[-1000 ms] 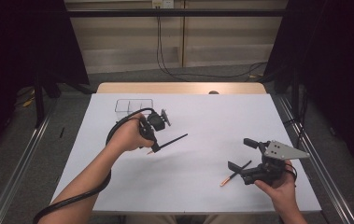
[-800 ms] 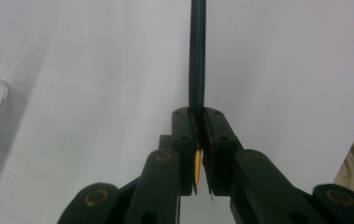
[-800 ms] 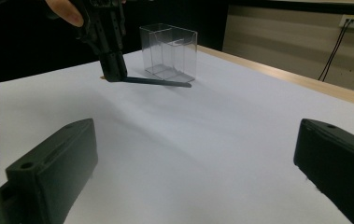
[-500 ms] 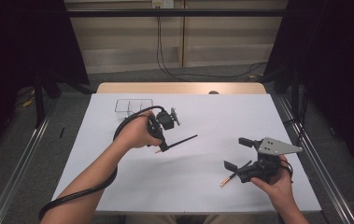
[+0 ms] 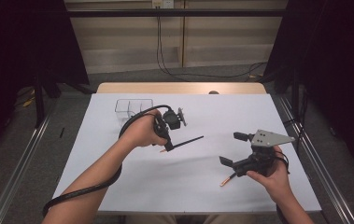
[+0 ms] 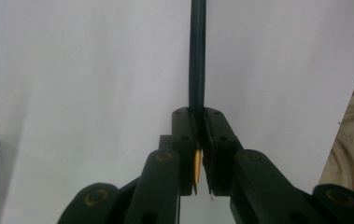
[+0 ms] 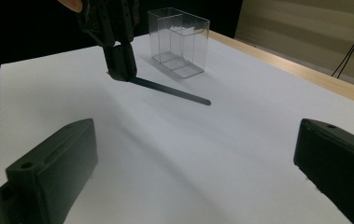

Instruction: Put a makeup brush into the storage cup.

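Left claw (image 5: 165, 142) is clamped on a dark pencil (image 5: 186, 142). In the left gripper view the two black jaws stand pressed together on the pencil (image 6: 196, 56), gripping it near one end. A short yellowish stub with a point shows between the jaws behind the grip, and the long dark shaft runs straight ahead over the white surface (image 6: 72, 70).

In the high view the pencil sticks out from the left claw toward the right and slightly away from the person, close to level. It sits left of centre over the surface (image 5: 198, 186). Whether its far end rests on the sheet or hangs just above it cannot be told. The right gripper view shows the left claw (image 7: 121, 70) pointing down at the sheet with the pencil (image 7: 174, 92) running out low from it, and a shadow under it.

A clear plastic box (image 5: 132, 108) with compartments stands at the far left part of the surface, just beyond the left hand (image 5: 142, 133). In the right gripper view the box (image 7: 179, 42) stands behind the pencil, near but apart from it.

Right claw (image 5: 233, 149) is open, jaws wide apart with nothing between them. Its own view shows bare white sheet between the two black jaws. The right hand (image 5: 270, 175) holds it near the right front part of the surface. A second pencil (image 5: 227, 178), light-coloured wood, lies on the sheet just below the right claw, partly hidden by it.
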Demonstrator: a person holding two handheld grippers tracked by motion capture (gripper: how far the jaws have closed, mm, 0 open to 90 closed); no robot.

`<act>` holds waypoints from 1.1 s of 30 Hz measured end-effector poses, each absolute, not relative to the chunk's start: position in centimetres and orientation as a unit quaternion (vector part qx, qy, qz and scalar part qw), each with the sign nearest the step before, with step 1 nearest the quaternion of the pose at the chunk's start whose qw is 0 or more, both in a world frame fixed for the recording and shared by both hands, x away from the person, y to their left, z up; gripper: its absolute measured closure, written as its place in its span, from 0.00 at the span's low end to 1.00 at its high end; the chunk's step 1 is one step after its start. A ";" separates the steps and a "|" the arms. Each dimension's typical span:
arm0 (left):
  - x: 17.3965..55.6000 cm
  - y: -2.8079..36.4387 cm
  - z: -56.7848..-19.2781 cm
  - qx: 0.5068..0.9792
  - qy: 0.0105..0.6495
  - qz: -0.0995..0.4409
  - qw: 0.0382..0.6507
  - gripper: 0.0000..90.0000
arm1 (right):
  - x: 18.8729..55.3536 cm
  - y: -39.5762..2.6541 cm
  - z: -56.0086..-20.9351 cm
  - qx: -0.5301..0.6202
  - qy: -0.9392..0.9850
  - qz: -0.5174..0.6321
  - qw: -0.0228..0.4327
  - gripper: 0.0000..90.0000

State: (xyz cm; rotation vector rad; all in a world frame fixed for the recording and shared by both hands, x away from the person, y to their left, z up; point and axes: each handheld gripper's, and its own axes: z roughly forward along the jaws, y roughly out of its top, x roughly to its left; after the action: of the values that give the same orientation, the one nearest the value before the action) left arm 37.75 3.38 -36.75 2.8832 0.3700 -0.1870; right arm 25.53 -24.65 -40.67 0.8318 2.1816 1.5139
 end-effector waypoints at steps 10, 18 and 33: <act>37.4 2.4 -36.3 0.986 0.105 -0.062 0.112 0.94 | 26.9 -23.2 -40.7 0.281 0.802 0.503 0.158 0.00; 37.1 1.6 -36.4 0.988 0.092 -0.060 0.109 0.94 | 27.7 -22.1 -40.4 0.258 0.839 0.458 0.141 0.00; 36.8 0.6 -36.8 0.990 0.071 -0.064 0.101 0.94 | 29.2 -20.4 -40.8 0.222 0.897 0.370 0.097 0.03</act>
State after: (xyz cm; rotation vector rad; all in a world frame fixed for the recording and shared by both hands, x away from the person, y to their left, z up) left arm 36.81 0.58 -36.77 2.9249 0.2100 -0.1901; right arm 29.22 -20.45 -40.82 0.6566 2.6557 1.0968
